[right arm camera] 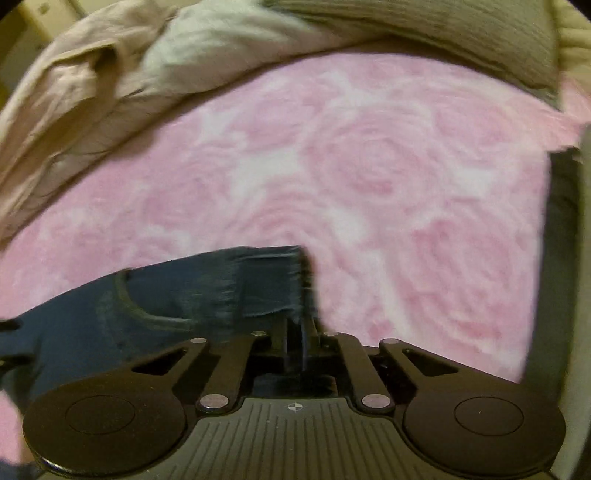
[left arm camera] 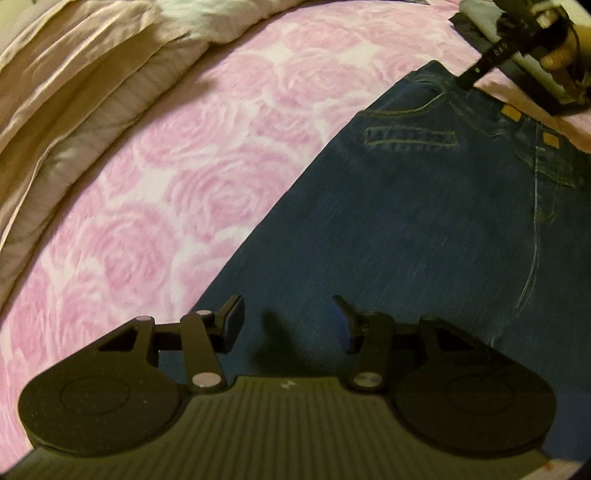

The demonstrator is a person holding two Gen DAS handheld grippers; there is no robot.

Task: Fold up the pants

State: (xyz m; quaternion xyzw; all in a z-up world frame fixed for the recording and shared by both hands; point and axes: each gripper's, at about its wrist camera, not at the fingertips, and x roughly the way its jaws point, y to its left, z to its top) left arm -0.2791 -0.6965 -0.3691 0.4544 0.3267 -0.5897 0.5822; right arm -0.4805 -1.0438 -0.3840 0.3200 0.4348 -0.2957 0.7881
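Dark blue jeans (left arm camera: 424,229) lie spread on a pink rose-patterned blanket (left arm camera: 177,192), waistband and pockets toward the upper right of the left wrist view. My left gripper (left arm camera: 288,317) hovers open just above the leg fabric, nothing between its fingers. The right gripper (left arm camera: 467,79) shows at the top right of that view, at the waistband corner, with a hand behind it. In the right wrist view my right gripper (right arm camera: 295,332) is shut on the jeans' waistband edge (right arm camera: 258,280), lifting it off the blanket (right arm camera: 388,192).
Crumpled beige bedding (left arm camera: 74,74) lies along the left and far side of the bed. A grey-green pillow (right arm camera: 424,33) sits at the far right, and a dark folded item (right arm camera: 561,240) lies at the right edge.
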